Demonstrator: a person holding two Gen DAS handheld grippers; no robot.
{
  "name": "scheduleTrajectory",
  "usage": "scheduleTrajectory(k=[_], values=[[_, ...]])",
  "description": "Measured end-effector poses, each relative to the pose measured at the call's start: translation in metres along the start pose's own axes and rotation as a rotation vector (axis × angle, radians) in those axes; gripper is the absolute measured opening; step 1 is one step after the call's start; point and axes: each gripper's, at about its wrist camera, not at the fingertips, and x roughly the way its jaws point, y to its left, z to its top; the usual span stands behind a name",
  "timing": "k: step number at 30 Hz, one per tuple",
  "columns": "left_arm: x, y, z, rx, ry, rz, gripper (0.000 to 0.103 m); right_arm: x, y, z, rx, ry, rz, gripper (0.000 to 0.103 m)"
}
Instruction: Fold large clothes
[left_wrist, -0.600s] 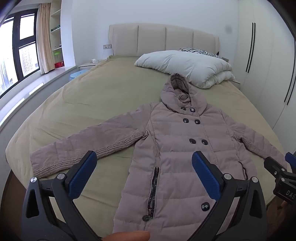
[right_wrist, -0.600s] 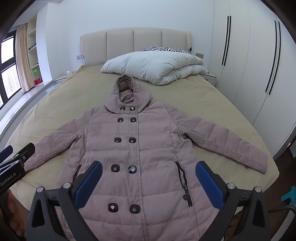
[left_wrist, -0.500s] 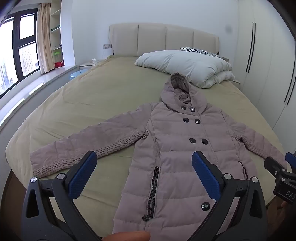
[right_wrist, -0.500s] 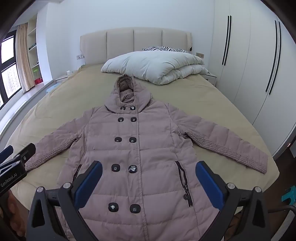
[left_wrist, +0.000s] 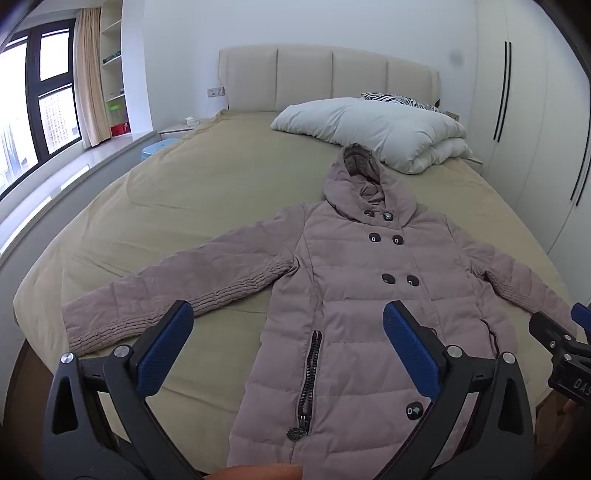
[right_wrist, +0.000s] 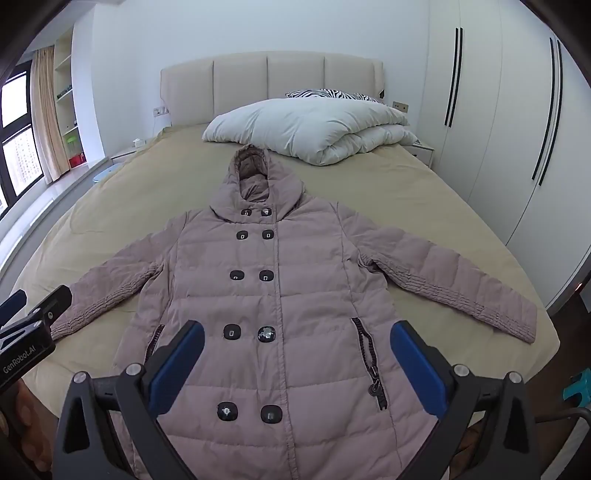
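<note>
Coat (right_wrist: 280, 302): lies flat, front up, buttoned, in the centre of both views on the bed (right_wrist: 424, 192); hood toward the duvet (right_wrist: 314, 125) at upper centre, sleeves spread to the left and right edges
Left gripper (left_wrist: 288, 354): fingers wide apart, nothing between them, above the coat's lower left part; it also shows at the left edge of the right view
Right gripper (right_wrist: 295, 365): fingers wide apart, empty, above the lower front
Stage: likely the start; no fold made yet
Risk, slip: padded shell looks smooth and thick, so a shallow pinch may lose the cloth
Risk, layers: a pinch could catch only the top layer and leave the back panel behind, giving a skewed fold
Risk, spring-back: a puffy sleeve may unfold once let go
Risk, edge: hem sits at the bed's near edge, so a pull toward the bottom of the frame could drag the coat off
Writing: "GenRobot.AI" on the left gripper in the right view; "DAS", cut off, on the right gripper in the left view
</note>
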Motion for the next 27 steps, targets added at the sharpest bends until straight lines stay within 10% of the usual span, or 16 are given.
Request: scheduleTrajectory(k=[27], values=[[0.006,0.004,-0.004,0.005,0.01,0.011,0.103,0.005,0.003,-0.006,0.005,0.01,0.007,0.103]])
